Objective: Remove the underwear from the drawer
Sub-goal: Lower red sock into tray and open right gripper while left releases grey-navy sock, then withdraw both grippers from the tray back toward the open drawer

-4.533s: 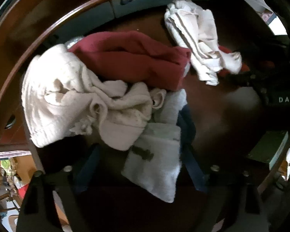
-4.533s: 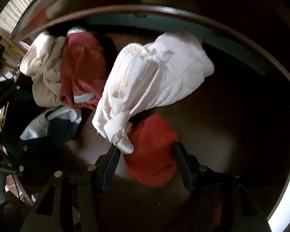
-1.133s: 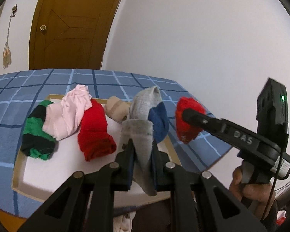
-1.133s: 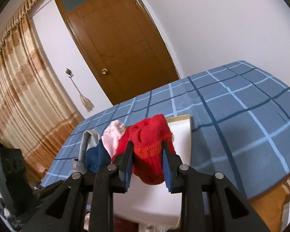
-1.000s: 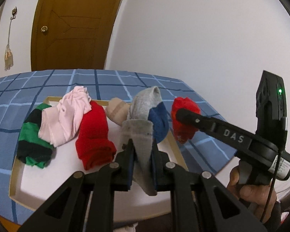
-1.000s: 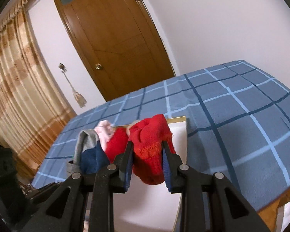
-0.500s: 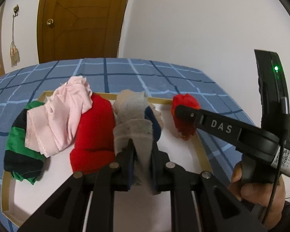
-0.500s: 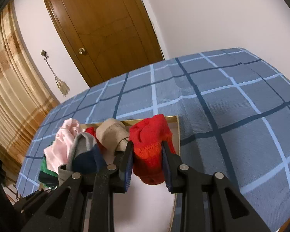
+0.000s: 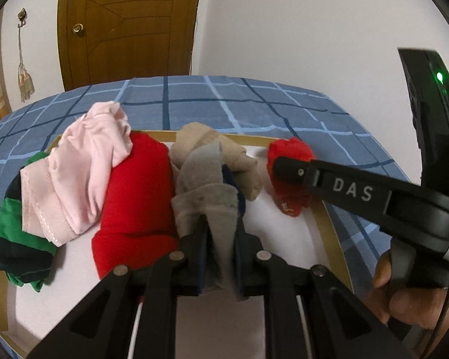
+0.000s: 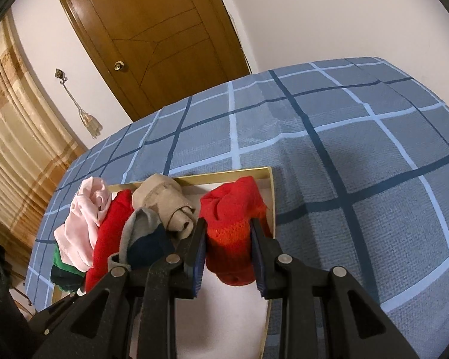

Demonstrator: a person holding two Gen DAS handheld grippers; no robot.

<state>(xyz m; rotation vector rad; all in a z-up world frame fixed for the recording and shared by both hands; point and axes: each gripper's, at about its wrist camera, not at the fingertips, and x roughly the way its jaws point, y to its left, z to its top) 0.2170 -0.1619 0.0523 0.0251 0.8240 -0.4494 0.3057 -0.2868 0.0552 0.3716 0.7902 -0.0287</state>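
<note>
My left gripper (image 9: pixel 220 233) is shut on a grey and navy piece of underwear (image 9: pixel 208 185), held low over a white tray with a gold rim (image 9: pixel 329 221). My right gripper (image 10: pixel 228 233) is shut on a red knit piece (image 10: pixel 232 224) over the tray's right end (image 10: pixel 271 197); it also shows in the left wrist view (image 9: pixel 290 176). The grey and navy piece shows in the right wrist view (image 10: pixel 143 236). In the tray lie a pink piece (image 9: pixel 83 167), a red piece (image 9: pixel 137 197), a beige piece (image 9: pixel 221 149) and a green and black piece (image 9: pixel 15 239).
The tray sits on a bed with a blue checked cover (image 10: pixel 359 155). A brown wooden door (image 10: pixel 152 30) and a white wall stand behind. A striped curtain (image 10: pixel 12 137) hangs at the left.
Both grippers have come from the dark drawer with their pieces and have moved down and closer over the tray. The tray and its clothes now loom larger.
</note>
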